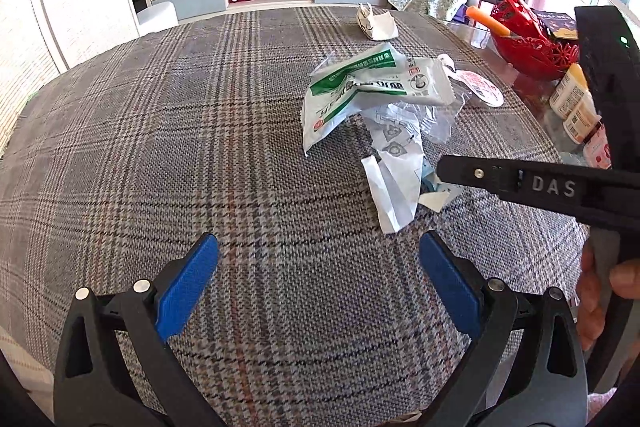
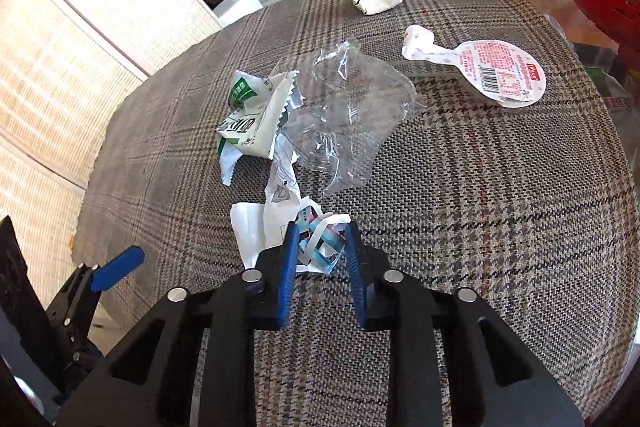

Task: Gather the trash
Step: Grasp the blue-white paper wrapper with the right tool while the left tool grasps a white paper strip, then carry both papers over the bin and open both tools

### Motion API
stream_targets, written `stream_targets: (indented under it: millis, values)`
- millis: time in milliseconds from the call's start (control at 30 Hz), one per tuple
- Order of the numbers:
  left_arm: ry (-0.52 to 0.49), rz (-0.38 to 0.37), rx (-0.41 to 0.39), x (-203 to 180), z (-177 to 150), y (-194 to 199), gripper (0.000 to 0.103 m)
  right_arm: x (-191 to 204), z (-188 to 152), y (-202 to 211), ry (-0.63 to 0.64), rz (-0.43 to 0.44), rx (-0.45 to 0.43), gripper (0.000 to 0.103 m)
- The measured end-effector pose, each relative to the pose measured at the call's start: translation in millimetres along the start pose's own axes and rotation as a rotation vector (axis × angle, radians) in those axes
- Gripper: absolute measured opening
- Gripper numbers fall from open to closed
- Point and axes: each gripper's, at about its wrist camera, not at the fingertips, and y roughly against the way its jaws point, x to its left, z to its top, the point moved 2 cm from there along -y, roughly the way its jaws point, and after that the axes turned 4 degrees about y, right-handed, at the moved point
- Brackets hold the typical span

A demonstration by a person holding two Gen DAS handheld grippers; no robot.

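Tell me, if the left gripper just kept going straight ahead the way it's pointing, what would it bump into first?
The left gripper would probably first meet the plaid tablecloth it angles toward. Skimming above it, the white paper strip looks nearest, slightly right of centre. Depth is uncertain.

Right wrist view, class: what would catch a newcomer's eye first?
The right gripper closing around a blue-and-white paper scrap at the near end of a litter pile. Behind it lie a crumpled clear plastic wrapper and a green-and-white packet on the plaid tablecloth.
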Motion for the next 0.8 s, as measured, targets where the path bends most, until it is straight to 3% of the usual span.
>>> stream_targets:
  millis: [267, 367, 567, 600, 633, 700, 800]
  values:
    - [0.006, -0.027, -0.002, -9, 18, -16, 0.093, -17, 2, 30, 0.043, -0.144, -0.064, 0.017]
    - [0.013, -0.061, 0.016, -16, 23, -27, 0.084, -24, 2, 30, 0.046, -0.177, -0.064, 0.017]
    - [-0.036, -0.116, 0.053, -37, 26, -47, 0.049, -34, -2, 31, 0.050, -0.226, -0.055, 0.017]
    - [-0.048, -0.125, 0.066, -40, 25, -50, 0.040, -36, -3, 33, 0.047, -0.224, -0.055, 0.017]
    - [-0.054, -0.128, 0.077, -42, 24, -52, 0.023, -37, -4, 34, 0.045, -0.219, -0.052, 0.017]
    - [-0.063, -0.119, 0.079, -43, 22, -51, 0.004, -39, -7, 37, 0.044, -0.213, -0.044, 0.017]
    - [-0.070, -0.130, 0.098, -43, 14, -44, 0.003, -39, -16, 46, 0.043, -0.201, -0.038, 0.017]
